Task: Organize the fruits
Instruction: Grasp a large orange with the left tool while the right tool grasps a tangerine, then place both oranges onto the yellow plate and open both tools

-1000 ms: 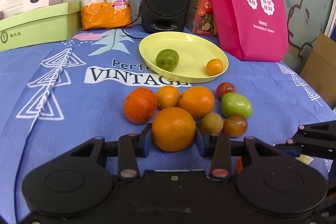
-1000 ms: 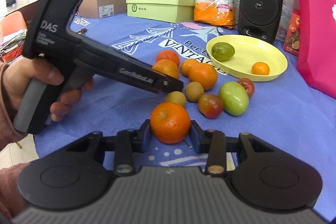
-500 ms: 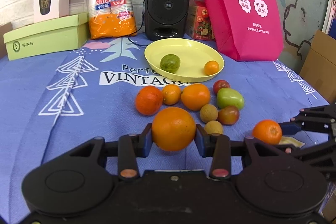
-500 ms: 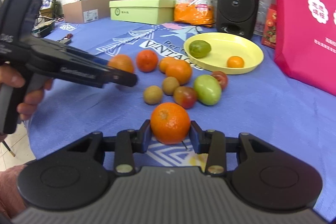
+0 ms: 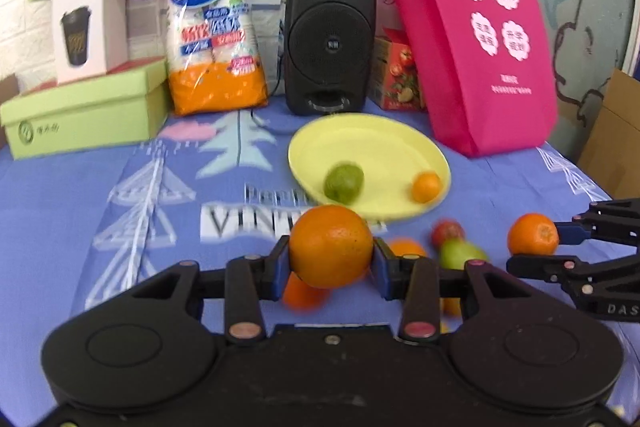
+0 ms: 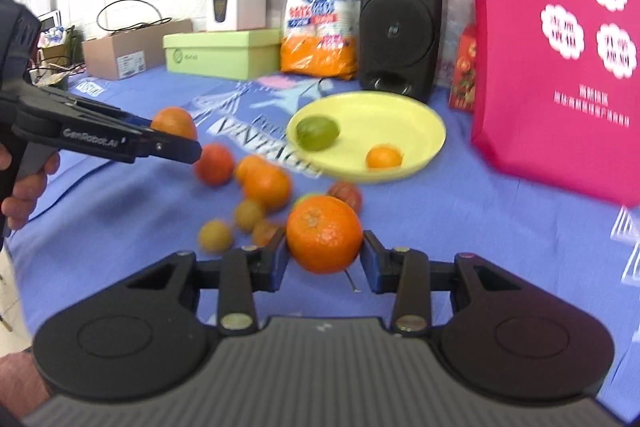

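1. The left gripper (image 5: pixel 331 262) is clamped on a large orange (image 5: pixel 330 245), held clear above the blue tablecloth (image 5: pixel 120 227).
2. The right gripper (image 6: pixel 324 255) is clamped on a mandarin (image 6: pixel 324 234), also off the cloth.
3. Judged step: both fruits are mid-carry toward the yellow plate (image 5: pixel 384 147), which already holds a green lime (image 5: pixel 344 181) and a kumquat (image 5: pixel 426 187).
4. Next, each fruit needs lowering onto a bare part of the plate before the jaws release, so it does not roll off.
5. The right wrist view alone shows the person's hand (image 6: pixel 28 183) and the loose fruit still on the cloth; the left view hides most of it.
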Demonstrator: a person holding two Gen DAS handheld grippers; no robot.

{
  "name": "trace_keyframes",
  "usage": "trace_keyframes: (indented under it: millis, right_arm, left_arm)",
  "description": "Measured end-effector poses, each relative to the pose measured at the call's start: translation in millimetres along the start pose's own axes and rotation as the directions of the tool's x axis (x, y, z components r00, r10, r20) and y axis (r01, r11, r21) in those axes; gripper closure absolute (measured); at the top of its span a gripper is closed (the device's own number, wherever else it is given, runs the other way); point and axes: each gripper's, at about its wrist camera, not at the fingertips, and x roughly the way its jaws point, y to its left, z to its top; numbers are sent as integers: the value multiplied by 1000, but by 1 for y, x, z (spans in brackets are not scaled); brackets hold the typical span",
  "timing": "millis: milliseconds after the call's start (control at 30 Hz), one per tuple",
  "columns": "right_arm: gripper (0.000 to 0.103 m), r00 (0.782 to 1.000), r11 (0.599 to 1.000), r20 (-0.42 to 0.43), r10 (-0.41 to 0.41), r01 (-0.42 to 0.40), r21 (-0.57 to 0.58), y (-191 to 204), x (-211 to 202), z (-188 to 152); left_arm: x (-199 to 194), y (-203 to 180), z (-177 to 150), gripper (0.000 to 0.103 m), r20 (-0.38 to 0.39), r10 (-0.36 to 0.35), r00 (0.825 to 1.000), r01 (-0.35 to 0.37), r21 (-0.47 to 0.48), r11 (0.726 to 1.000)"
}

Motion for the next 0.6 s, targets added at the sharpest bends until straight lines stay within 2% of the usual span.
trace_keyframes:
  millis: [300, 433, 567, 600]
  right_arm:
    - [66, 999, 999, -12, 44, -44, -2, -13, 66, 53]
    - [66, 998, 999, -33, 44, -44, 3, -15, 95, 62]
    - [66, 998, 999, -49, 41, -39, 26, -20, 115, 63]
    - [66, 998, 999, -48, 42, -41, 29, -21, 118, 63]
  left_arm:
    - [95, 7, 70, 63, -25, 23, 999, -23, -4, 1000]
    - [137, 5, 82, 63, -63, 22, 998, -21, 10, 1000]
    - [171, 11, 87, 61, -114, 7, 993, -11, -36, 999]
    - [176, 13, 87, 58, -119, 14, 993, -20, -47, 999]
